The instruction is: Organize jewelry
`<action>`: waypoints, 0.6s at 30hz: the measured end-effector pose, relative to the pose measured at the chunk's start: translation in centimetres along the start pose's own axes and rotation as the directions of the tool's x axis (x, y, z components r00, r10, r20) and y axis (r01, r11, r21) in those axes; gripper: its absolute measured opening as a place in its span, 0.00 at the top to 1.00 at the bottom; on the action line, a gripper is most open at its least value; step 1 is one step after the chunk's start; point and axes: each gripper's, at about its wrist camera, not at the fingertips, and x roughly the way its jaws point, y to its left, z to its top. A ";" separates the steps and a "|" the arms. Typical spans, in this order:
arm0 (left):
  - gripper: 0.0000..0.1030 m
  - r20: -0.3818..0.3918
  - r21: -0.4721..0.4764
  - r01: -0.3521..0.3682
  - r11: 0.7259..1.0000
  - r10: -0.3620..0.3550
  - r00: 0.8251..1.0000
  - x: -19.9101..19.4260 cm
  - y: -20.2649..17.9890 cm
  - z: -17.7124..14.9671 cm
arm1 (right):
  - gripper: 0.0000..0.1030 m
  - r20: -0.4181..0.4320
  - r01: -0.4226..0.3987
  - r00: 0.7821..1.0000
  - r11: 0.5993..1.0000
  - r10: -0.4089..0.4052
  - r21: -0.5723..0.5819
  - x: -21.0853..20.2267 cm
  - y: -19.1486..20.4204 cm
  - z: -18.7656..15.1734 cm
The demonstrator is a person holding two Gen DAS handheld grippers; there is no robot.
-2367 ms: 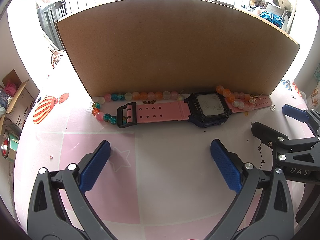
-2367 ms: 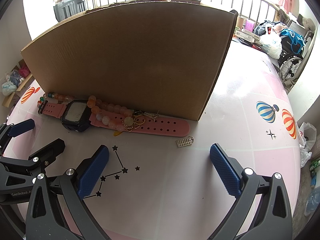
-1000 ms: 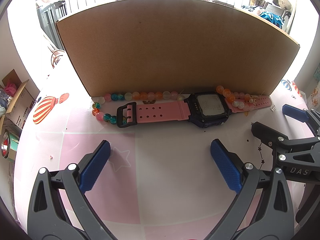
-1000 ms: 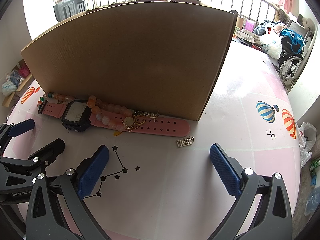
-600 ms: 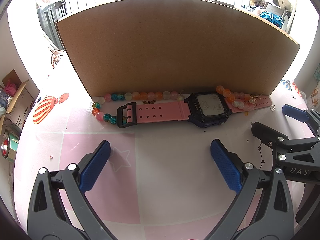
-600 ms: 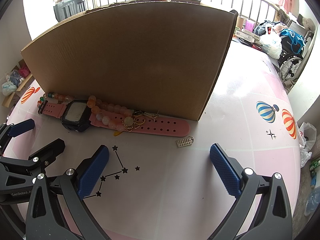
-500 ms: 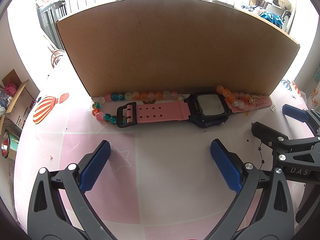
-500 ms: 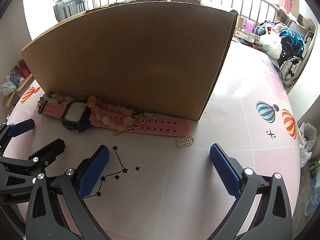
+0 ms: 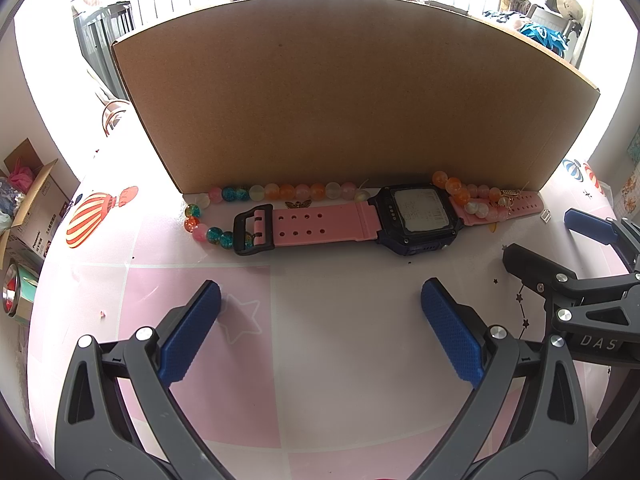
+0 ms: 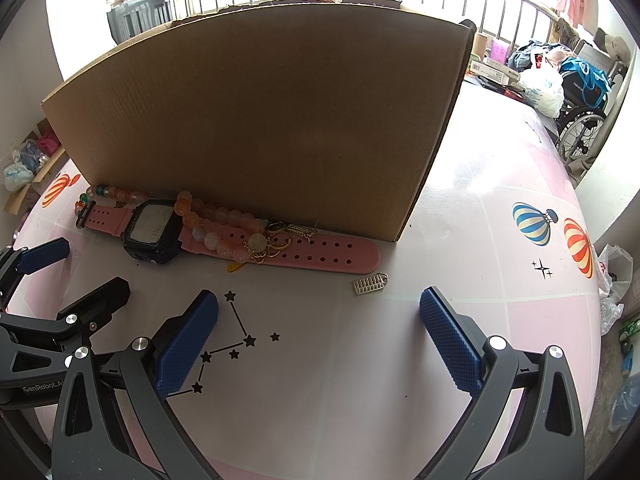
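A pink-strapped watch with a dark square face [image 9: 416, 216] [image 10: 154, 232] lies flat on the table along the foot of a cardboard box [image 9: 352, 100] [image 10: 256, 128]. A beaded bracelet of orange, pink and teal beads [image 9: 280, 192] [image 10: 216, 220] lies beside and over it. Small gold charms [image 10: 272, 244] rest on the strap. A small silver abacus charm [image 10: 370, 284] lies apart on the table. My left gripper [image 9: 320, 316] is open and empty, in front of the watch. My right gripper [image 10: 318, 320] is open and empty, just short of the abacus charm.
The table [image 9: 340, 360] has a pink and white cover with balloon and star prints. The tall cardboard box blocks the far side. Cardboard boxes stand on the floor at left [image 9: 28, 204]. A wheelchair and bags stand at far right [image 10: 580, 96].
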 end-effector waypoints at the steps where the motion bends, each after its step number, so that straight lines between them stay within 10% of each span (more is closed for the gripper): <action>1: 0.06 0.000 0.000 0.000 1.000 0.000 1.000 0.0 0.0 0.0 | 0.05 0.000 0.000 1.000 1.000 0.000 0.000 0.0 0.0 0.0; 18: 0.06 0.000 0.000 0.000 1.000 0.000 1.000 0.0 0.0 0.0 | 0.05 0.000 0.000 1.000 1.000 0.000 0.000 0.0 0.0 0.0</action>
